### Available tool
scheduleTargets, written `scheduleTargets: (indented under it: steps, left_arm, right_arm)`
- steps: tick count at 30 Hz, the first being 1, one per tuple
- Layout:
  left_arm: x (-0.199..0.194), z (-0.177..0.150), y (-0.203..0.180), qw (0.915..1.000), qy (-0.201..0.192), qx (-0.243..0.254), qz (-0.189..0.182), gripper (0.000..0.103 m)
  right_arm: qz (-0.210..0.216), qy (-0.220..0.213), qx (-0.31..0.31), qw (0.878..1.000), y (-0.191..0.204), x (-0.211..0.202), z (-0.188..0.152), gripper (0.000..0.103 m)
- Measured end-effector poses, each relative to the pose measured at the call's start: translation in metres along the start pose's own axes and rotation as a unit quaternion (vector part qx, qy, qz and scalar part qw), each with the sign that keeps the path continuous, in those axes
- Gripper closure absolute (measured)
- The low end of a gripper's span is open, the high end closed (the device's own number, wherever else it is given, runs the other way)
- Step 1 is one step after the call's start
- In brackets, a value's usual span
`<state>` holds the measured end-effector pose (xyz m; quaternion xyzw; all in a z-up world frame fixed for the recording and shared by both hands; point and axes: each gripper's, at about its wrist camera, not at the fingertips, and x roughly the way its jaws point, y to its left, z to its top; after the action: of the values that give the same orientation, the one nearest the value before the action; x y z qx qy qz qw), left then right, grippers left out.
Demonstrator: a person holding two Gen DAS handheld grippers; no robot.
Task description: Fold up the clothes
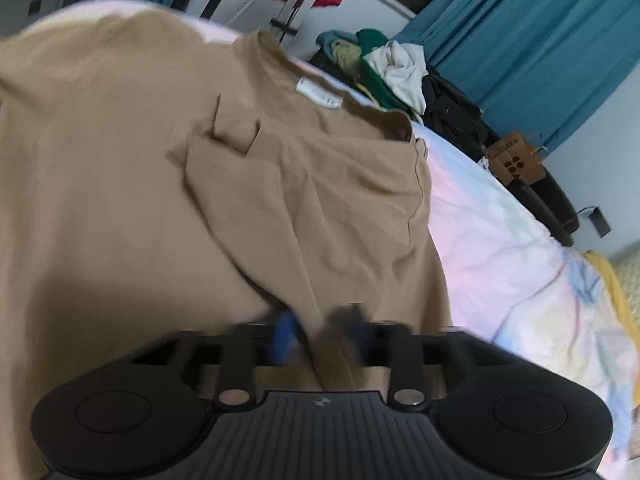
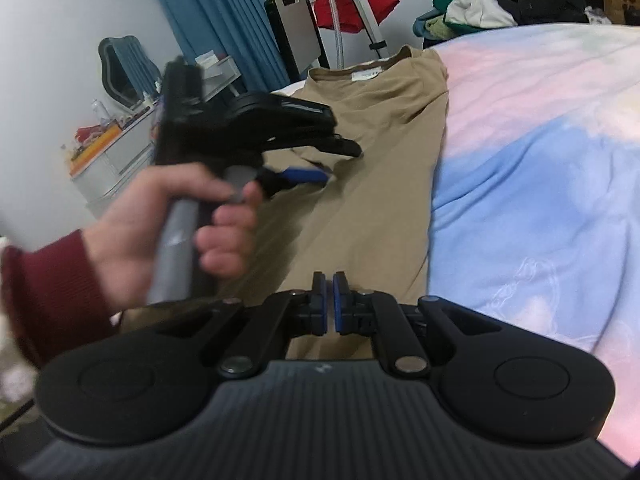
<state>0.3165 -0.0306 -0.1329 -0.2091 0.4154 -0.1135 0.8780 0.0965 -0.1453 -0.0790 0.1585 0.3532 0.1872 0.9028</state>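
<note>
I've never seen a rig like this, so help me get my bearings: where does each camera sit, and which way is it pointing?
Left wrist: sits on the left tool, facing along the tan shirt towards its collar; blurred fingers only.
Right wrist: sits on the right tool, fingers nearly together, looking up the shirt; the left hand and its tool show.
Shared: the shirt, pastel bedding, clothes pile.

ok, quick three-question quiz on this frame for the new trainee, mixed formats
1. True or false: the right gripper is shut.
2. The tan shirt lies on: A a wooden table; B the pastel bedsheet; C a chair.
3. Fill in: the shirt's white label sits inside its ____.
Key: 1 true; 2 B; 3 collar.
</note>
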Motion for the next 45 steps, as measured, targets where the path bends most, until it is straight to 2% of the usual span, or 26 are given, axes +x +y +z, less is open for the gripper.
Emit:
scheduleTargets:
  steps: [5, 7, 9, 14, 17, 20, 22, 23, 25, 27, 30, 31, 34, 37, 38, 39, 41, 44, 45]
  left_arm:
    - [-0.011, 0.025, -0.019, 0.9963, -0.021, 0.082, 0.013, 0.101]
    - [-0.017, 0.039, -0.025, 0.9945, -0.032, 0.095, 0.028, 0.101]
    - [-0.015, 0.050, -0.027, 0.9925, -0.038, 0.098, 0.062, 0.101]
    - [0.007, 0.044, -0.011, 0.9883, -0.005, 0.113, 0.102, 0.100]
    - [-0.004, 0.035, 0.011, 0.9939, -0.016, 0.076, 0.078, 0.086]
    - [-0.034, 0.032, 0.042, 0.9972, -0.034, 0.025, 0.061, 0.063]
    - [-0.057, 0.035, 0.067, 0.9973, -0.050, -0.008, 0.053, 0.041]
    - [-0.072, 0.035, 0.081, 0.9963, -0.061, -0.023, 0.056, 0.036]
    - [-0.102, 0.037, 0.120, 0.9917, -0.086, -0.064, 0.071, 0.020]
    - [-0.127, 0.039, 0.155, 0.9866, -0.104, -0.100, 0.077, 0.019]
    - [-0.148, 0.041, 0.205, 0.9740, -0.132, -0.163, 0.087, 0.007]
    - [-0.151, 0.042, 0.220, 0.9691, -0.138, -0.185, 0.087, 0.006]
    - [-0.143, 0.048, 0.244, 0.9624, -0.148, -0.217, 0.071, 0.005]
    - [-0.127, 0.058, 0.244, 0.9646, -0.172, -0.185, 0.076, 0.005]
    - [-0.121, 0.061, 0.243, 0.9651, -0.179, -0.173, 0.081, 0.005]
    - [-0.115, 0.066, 0.242, 0.9662, -0.186, -0.157, 0.085, 0.005]
    - [-0.102, 0.076, 0.236, 0.9663, -0.196, -0.133, 0.101, 0.008]
    - [-0.087, 0.089, 0.227, 0.9630, -0.209, -0.109, 0.130, 0.025]
    - [-0.082, 0.096, 0.222, 0.9625, -0.210, -0.097, 0.141, 0.037]
  right_arm:
    - [-0.001, 0.029, 0.002, 1.000, 0.000, 0.009, -0.005, 0.095]
    - [0.001, 0.032, -0.004, 0.999, 0.003, 0.012, -0.005, 0.095]
    - [-0.001, 0.034, -0.010, 0.999, 0.006, 0.014, -0.005, 0.095]
    - [-0.003, 0.038, -0.007, 0.999, 0.003, 0.018, -0.007, 0.095]
    - [-0.004, 0.035, -0.004, 0.999, 0.003, 0.014, -0.009, 0.095]
    - [-0.005, 0.030, -0.001, 1.000, 0.002, 0.012, -0.009, 0.095]
    - [-0.004, 0.024, 0.004, 1.000, 0.001, 0.011, -0.009, 0.095]
    - [-0.004, 0.021, 0.007, 1.000, 0.000, 0.010, -0.008, 0.095]
    - [-0.007, 0.015, 0.011, 1.000, 0.000, 0.009, -0.007, 0.095]
    - [-0.011, 0.012, 0.013, 1.000, -0.002, 0.009, -0.005, 0.095]
    - [-0.017, 0.010, 0.019, 1.000, -0.003, 0.010, -0.004, 0.095]
    - [-0.020, 0.010, 0.019, 1.000, -0.003, 0.011, -0.004, 0.095]
    - [-0.027, 0.007, 0.014, 1.000, -0.001, 0.015, -0.003, 0.095]
    - [-0.051, -0.002, -0.011, 0.999, 0.008, 0.019, -0.004, 0.091]
    - [-0.059, -0.007, -0.019, 0.998, 0.011, 0.020, -0.005, 0.084]
    - [-0.062, -0.012, -0.026, 0.998, 0.014, 0.020, -0.005, 0.070]
    - [-0.064, -0.022, -0.038, 0.997, 0.019, 0.023, -0.006, 0.057]
    - [-0.074, -0.028, -0.062, 0.995, 0.027, 0.029, -0.006, 0.056]
    - [-0.078, -0.028, -0.069, 0.994, 0.028, 0.032, -0.005, 0.056]
